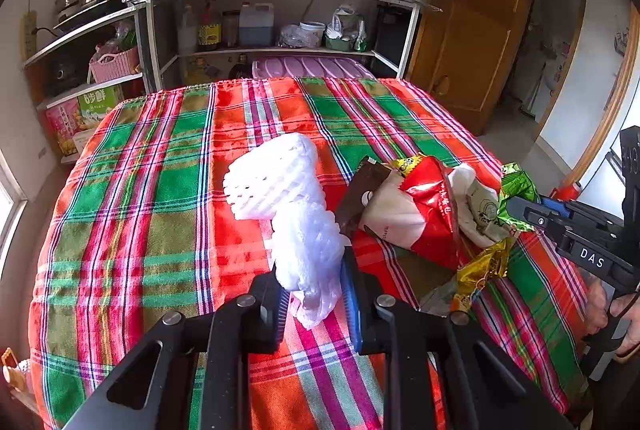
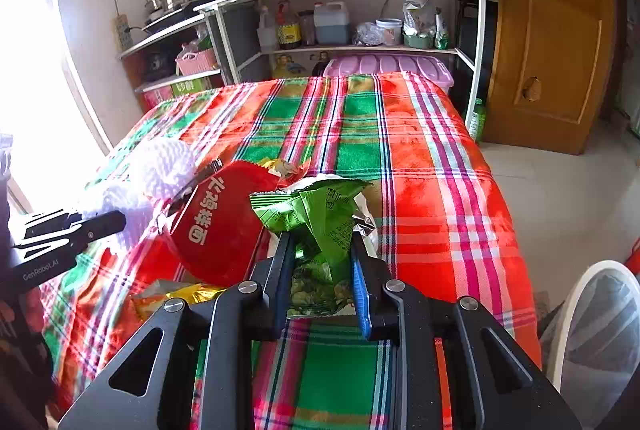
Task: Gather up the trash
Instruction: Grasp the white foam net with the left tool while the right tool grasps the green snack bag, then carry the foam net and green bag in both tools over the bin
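Both grippers have a piece of trash between the pads; nothing shown has reached a bin yet.

The left gripper point(image 1: 316, 294) is clenched on the white foam net point(image 1: 280, 185). Its pads press the net's lower, thinner end, which bulges out below the jaws. The net is a soft white mesh sleeve, bent in the middle, with a wider ribbed upper part lying on the desk point(image 1: 160, 189) near its centre. The material is light and compressible.

The right gripper point(image 2: 322, 270) is clenched on the green wrapper point(image 2: 316, 213). The wrapper is crumpled foil with a silver inside, bunched between the pads and flaring open above them. It sits toward the near edge of the desk, at the right end of the pile.

Left on the desk, in one heap between the two grippers:
- a red bag point(image 2: 224, 226) with white characters, lying flat beside the green wrapper;
- a brown wrapper point(image 1: 360, 189), at the red bag's left end, touching the net;
- a gold wrapper point(image 1: 480, 270), toward the near edge;
- white paper point(image 1: 476, 197), under the red bag.

A white-rimmed bin point(image 2: 568, 310) with a clear liner stands on the floor off the desk's near right corner. It is judged to be the drop point. Judged progress: early, with two items gripped and at least four to collect.
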Demonstrator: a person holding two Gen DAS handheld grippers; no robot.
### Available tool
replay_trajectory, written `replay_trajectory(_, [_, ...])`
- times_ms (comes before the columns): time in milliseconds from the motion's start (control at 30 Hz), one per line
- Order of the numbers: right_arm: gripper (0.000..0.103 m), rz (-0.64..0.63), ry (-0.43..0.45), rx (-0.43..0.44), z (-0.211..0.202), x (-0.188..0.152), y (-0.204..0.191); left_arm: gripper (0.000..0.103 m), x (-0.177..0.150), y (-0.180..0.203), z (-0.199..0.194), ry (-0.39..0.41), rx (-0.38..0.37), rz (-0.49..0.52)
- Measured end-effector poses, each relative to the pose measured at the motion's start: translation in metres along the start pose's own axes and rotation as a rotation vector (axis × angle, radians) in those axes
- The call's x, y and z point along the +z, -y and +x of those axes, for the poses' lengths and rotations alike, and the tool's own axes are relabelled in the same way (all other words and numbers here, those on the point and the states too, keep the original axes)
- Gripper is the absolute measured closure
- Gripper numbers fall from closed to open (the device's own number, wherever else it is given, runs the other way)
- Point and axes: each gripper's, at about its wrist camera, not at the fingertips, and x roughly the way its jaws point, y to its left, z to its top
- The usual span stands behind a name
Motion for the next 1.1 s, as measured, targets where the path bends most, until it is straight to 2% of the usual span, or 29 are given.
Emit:
replay_trajectory(267, [0.076, 0.023, 0.041, 0.002, -0.022, -0.003, 0.004, 0.079, -0.004, 0.018, -0.017, 0.021, -0.048, 0.028])
replay_trajectory(467, [0.076, 0.068, 0.075, -0.02, -0.043, -0.008, 0.019, 0.079, 0.002, 0.048, -0.025, 0.039, -0.095, 0.081])
replay_trajectory(700, [0.076, 0.109, 0.121, -0.098, -0.075, -0.018, 0.041, 0.078, 0.012, 0.088, -0.02, 0.038, -0.16, 0.127])
replay_trajectory(1100, [0.076, 0.217, 0.177, -0.259, -0.138, -0.046, 0.107, 0.078, 0.028, 0.192, -0.004, 0.041, -0.316, 0.258])
